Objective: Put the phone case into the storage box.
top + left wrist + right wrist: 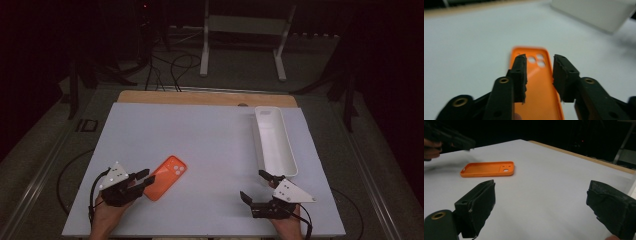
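The white table (200, 150) held a long white tray (274, 142) at its right side and an orange phone case (166, 177) near the front left, lying flat. The left gripper (144, 177) hung over the case's near end, its jaws parted and pinching nothing. The right gripper (255, 185), well apart, stood spread wide and empty. The case looked light, thin and somewhat bendy, likely to flex; gripping across its long edges near the middle seemed safest.
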The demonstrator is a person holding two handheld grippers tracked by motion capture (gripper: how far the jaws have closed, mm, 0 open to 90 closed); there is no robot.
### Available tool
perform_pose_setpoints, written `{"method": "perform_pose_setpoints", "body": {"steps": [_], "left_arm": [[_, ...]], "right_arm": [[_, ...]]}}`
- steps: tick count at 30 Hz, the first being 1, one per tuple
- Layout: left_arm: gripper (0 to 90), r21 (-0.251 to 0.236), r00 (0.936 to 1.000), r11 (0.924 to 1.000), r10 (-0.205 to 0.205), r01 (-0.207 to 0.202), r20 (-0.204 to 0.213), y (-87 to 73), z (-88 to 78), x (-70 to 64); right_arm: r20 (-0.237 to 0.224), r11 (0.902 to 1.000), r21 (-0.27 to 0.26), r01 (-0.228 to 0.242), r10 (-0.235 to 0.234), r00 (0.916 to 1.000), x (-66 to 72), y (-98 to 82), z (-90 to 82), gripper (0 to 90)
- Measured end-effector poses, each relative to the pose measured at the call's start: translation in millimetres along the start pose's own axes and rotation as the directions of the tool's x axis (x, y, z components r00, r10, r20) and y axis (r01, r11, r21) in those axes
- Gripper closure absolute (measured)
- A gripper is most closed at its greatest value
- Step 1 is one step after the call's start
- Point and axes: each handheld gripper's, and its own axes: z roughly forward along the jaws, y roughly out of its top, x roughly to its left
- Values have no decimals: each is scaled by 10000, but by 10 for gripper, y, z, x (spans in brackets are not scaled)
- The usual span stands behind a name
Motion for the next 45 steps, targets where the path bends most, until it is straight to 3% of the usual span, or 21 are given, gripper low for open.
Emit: {"method": "perform_pose_setpoints", "body": {"steps": [5, 11, 17, 36, 45], "left_arm": [[433, -824, 9988, 9966, -113, 74, -467, 49, -142, 37], [197, -776, 9932, 9965, 223, -314, -1147, 68, -212, 36], [39, -583, 9869, 9978, 216, -313, -1601, 87, -262, 47], [0, -425, 9857, 9985, 273, -348, -1664, 98, -300, 72], [0, 3, 9854, 9994, 337, -341, -1670, 106, -259, 75]], "right_arm": [[30, 10000, -19, -13, 13, 10000, -15, -1, -7, 87], [57, 10000, -6, -94, 94, 9999, -35, -1, -27, 86], [153, 9998, -39, -186, 187, 9997, -69, 0, -52, 86], [457, 9996, -97, -249, 253, 9986, -90, -6, -108, 86], [530, 9996, -66, -262, 266, 9982, -94, -13, -105, 86]]}}
